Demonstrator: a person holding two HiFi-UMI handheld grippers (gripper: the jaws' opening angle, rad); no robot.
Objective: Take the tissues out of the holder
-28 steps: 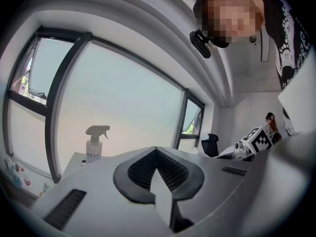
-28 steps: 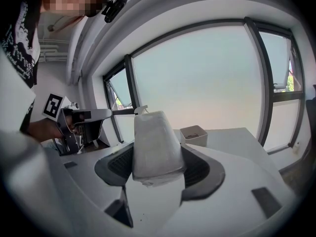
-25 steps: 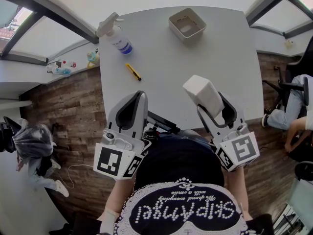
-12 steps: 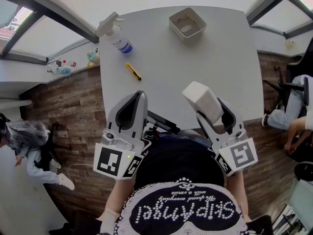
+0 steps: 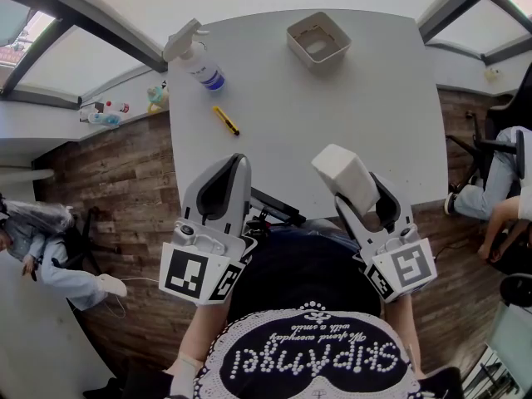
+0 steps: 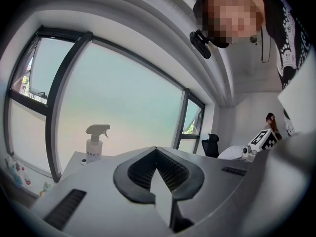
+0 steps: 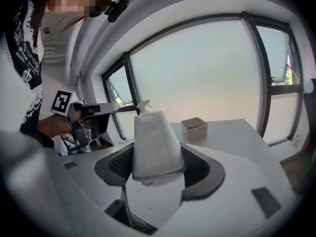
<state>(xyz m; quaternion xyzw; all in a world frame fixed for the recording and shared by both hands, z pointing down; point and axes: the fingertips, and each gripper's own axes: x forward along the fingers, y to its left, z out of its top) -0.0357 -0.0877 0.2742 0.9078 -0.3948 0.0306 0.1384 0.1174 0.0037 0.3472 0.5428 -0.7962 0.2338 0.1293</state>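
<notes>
- Across the middle of the head view, a pale grey table is stretching away from the person, with wood floor showing on both sides of it.
- At the near edge the person's dark top is filling the bottom of that view, and both arms are reaching forward with a gripper each.
- On the person's right, the right gripper is clamping a white pack of tissues. Its two jaws are standing wide and pressing on the pack's sides, as the right gripper view is showing.
- The tissues are hanging in the air over the near edge of the table, tilted, with most of the pack sticking out past the jaw tips, well apart from the holder.
- On the person's left, the left gripper is hovering over the near edge too. Its jaws are meeting at the tips with nothing between them, and it is pointing about level.
- At the far end of the table the holder, a square open-topped box, is standing upright with its bare inside showing.
- Left of the holder a white spray bottle is lying on the table near the far left corner.
- Just nearer than the bottle a small yellow cutter is lying flat, apart from everything else.
</notes>
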